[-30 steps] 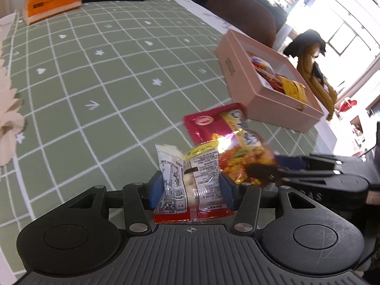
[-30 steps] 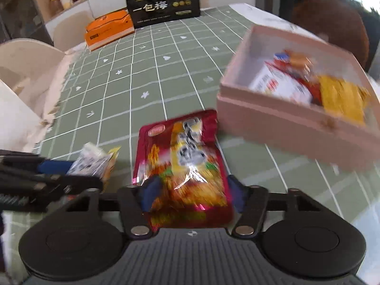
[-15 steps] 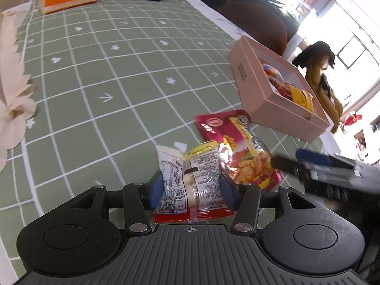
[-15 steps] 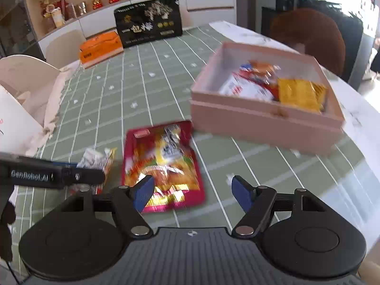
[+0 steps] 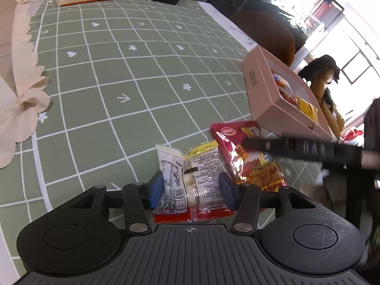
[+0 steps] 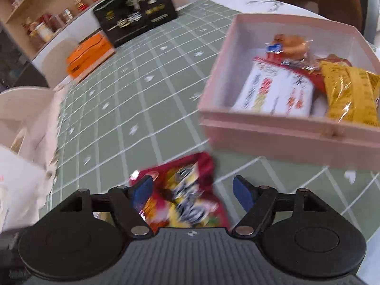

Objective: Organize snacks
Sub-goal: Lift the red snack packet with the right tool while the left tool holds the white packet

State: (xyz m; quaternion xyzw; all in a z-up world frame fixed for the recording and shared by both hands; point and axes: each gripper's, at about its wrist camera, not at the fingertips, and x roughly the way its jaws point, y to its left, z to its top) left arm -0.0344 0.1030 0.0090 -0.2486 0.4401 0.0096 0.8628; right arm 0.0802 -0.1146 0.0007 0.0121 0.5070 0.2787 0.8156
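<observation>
Now, on my left gripper (image 5: 191,186) the blue pads are clenched on a small clear snack pack (image 5: 190,178), printed side up, held just over the green checked cloth (image 5: 118,71). Beside it to the right a red packet (image 5: 249,159) lies flat on the cloth, with my right gripper (image 6: 192,190) reaching across above it; its jaws are spread wide, pads on either side of the packet and gripping nothing. Further right sits the pink box (image 6: 285,133), lid off, near the packet but apart from it. Inside I see a white pack (image 6: 275,92) with red print at the front, a small orange snack (image 6: 289,44) behind it, and a yellow bag (image 6: 351,92) against the right wall.
</observation>
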